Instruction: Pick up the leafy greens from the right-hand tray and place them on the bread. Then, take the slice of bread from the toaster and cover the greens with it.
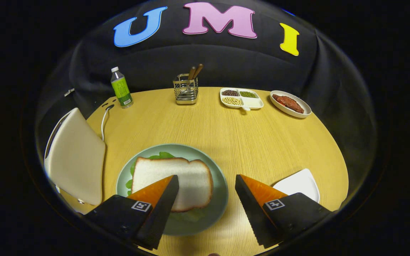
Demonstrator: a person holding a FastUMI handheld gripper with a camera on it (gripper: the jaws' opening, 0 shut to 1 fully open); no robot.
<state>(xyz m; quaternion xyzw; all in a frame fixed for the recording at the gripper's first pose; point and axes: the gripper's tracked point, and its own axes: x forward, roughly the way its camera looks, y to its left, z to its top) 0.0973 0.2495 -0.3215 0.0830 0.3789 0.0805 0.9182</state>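
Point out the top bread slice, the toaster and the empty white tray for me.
Top bread slice (187, 177), gripper view, centre of its face.
Toaster (75, 156), gripper view, broad side.
White tray (297, 185), gripper view, bare surface.

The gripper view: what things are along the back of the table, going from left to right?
Green-labelled bottle → wire holder with wooden-handled utensils → white divided dish of beans and grains → white oval plate with reddish meat. Nearer, the open gripper hangs over the bread, holding nothing.

The leafy greens (162, 155) lie mostly hidden under the bread slice (176, 179). One finger (162, 202) covers the bread's near corner. The white tray (299, 185), at the table's (226, 135) near right edge, sits partly behind the other finger.
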